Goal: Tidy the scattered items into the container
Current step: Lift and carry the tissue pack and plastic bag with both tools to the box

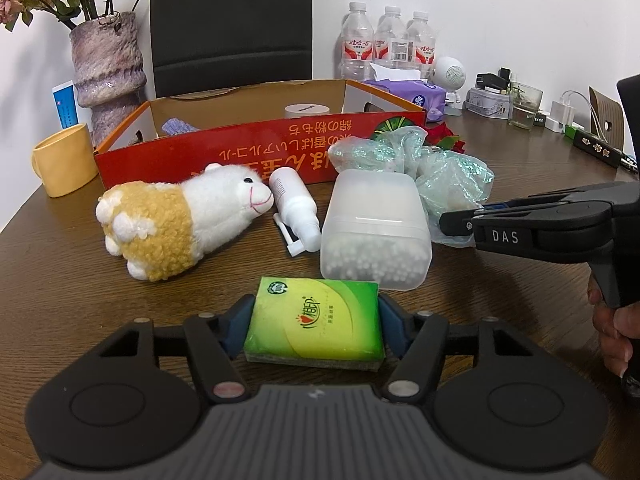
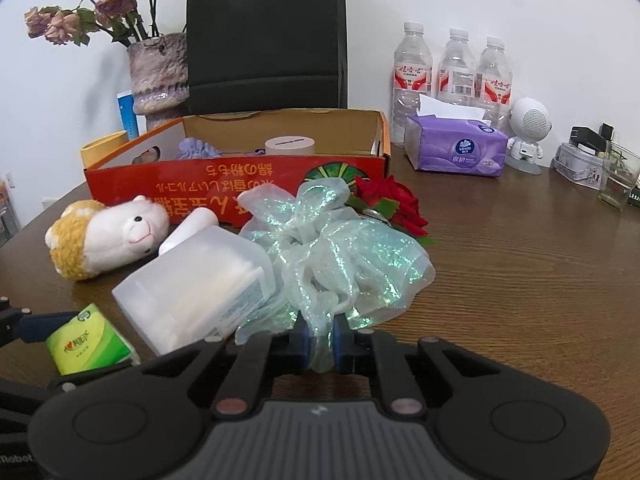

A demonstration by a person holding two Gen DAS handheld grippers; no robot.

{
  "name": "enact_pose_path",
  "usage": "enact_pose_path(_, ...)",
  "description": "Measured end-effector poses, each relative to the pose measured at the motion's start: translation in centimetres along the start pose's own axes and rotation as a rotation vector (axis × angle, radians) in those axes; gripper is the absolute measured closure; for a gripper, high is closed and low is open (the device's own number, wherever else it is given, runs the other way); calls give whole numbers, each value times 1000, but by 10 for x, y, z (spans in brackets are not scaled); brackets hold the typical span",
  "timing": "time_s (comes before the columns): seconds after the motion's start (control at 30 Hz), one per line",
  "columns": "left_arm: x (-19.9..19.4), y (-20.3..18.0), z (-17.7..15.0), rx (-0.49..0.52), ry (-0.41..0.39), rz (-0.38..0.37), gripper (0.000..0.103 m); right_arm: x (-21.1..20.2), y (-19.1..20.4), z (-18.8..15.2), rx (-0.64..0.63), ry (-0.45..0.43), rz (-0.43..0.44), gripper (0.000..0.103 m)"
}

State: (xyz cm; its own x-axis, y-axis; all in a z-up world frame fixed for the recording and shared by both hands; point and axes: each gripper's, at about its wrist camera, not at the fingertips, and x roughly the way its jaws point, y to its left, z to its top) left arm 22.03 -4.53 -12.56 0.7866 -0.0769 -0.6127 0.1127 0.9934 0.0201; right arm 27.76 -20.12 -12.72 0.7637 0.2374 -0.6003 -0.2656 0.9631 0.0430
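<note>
Readable stuff first: your right gripper [image 1: 452, 222] has "DAS" in white on its black side, and the purple tissue pack [image 2: 456, 148] at the far right has a round blue logo, but I can't make out its wording. The red cardboard box [image 1: 256, 148] has yellow characters printed upside down along its near wall. The water bottles [image 2: 452, 76] behind it wear red and white labels, too small to read.

Your left gripper [image 1: 316, 326] is clamped on the green tissue packet [image 1: 316, 320], blue pads pressed on both short sides. That packet is green fading to yellow, with a red and orange logo and a small round emblem in one corner. It sits at the near edge of the wooden table [image 2: 520, 272], just in front of the frosted cotton swab tub [image 1: 376, 228].

Your right gripper [image 2: 322, 344] is pinched shut on a fold of the shimmery pale green ribbon bow [image 2: 344, 256], which lies right of the tub and touches it, near the box's right corner.

The plush alpaca [image 1: 176, 220], white with a yellow woolly body, lies on its side left of the white spray bottle [image 1: 294, 206], nose almost touching it. A roll of tape [image 2: 289, 146] and something purple are already inside the box.
</note>
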Motion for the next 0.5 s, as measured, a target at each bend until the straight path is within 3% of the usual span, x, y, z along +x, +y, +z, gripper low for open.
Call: enact_pose_path(0.5,0,-1,0,-13,0,19,37,-1,5,0,-29,1,-15,94)
